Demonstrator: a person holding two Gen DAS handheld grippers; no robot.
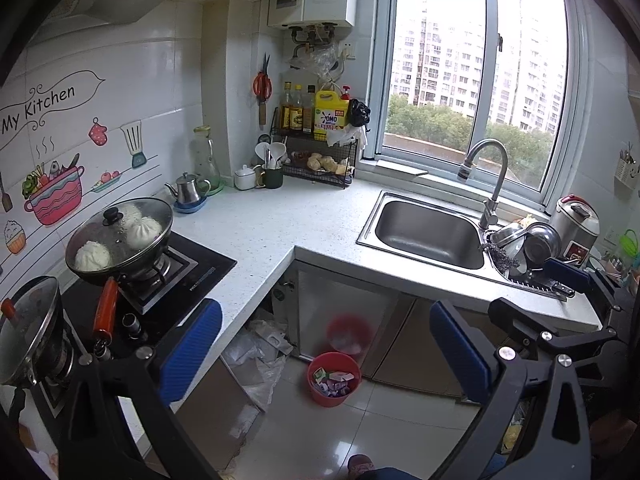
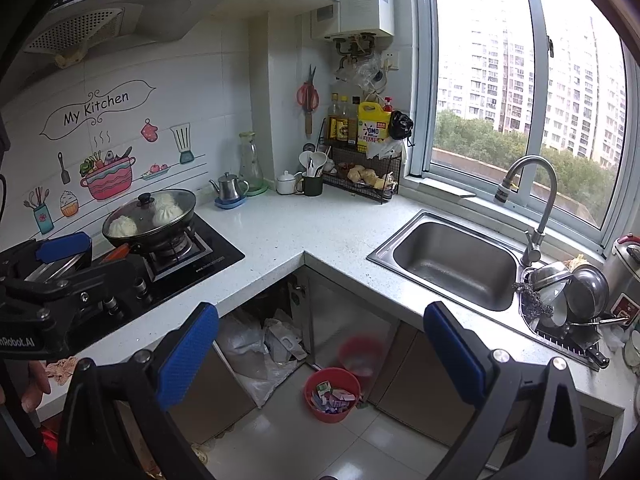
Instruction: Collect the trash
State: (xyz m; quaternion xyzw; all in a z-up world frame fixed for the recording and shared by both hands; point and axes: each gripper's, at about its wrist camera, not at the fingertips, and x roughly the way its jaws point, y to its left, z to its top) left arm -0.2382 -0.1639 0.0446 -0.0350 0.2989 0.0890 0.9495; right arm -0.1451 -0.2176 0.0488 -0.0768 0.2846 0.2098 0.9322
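A red trash bin [image 1: 334, 378] stands on the tiled floor under the counter corner, holding several small wrappers and cartons; it also shows in the right wrist view [image 2: 332, 394]. My left gripper [image 1: 326, 352] is open and empty, held high above the floor, with the bin between its blue pads. My right gripper [image 2: 320, 354] is open and empty, likewise above the bin. The right gripper shows at the right edge of the left wrist view [image 1: 560, 280]; the left gripper shows at the left of the right wrist view [image 2: 60, 256].
A white L-shaped counter [image 1: 280, 224] carries a stove with a lidded pan of buns [image 1: 120, 236], a steel sink [image 1: 428, 232], and a drying rack with bowls [image 1: 528, 248]. Plastic bags [image 1: 256, 352] lie in the open cabinet beside the bin.
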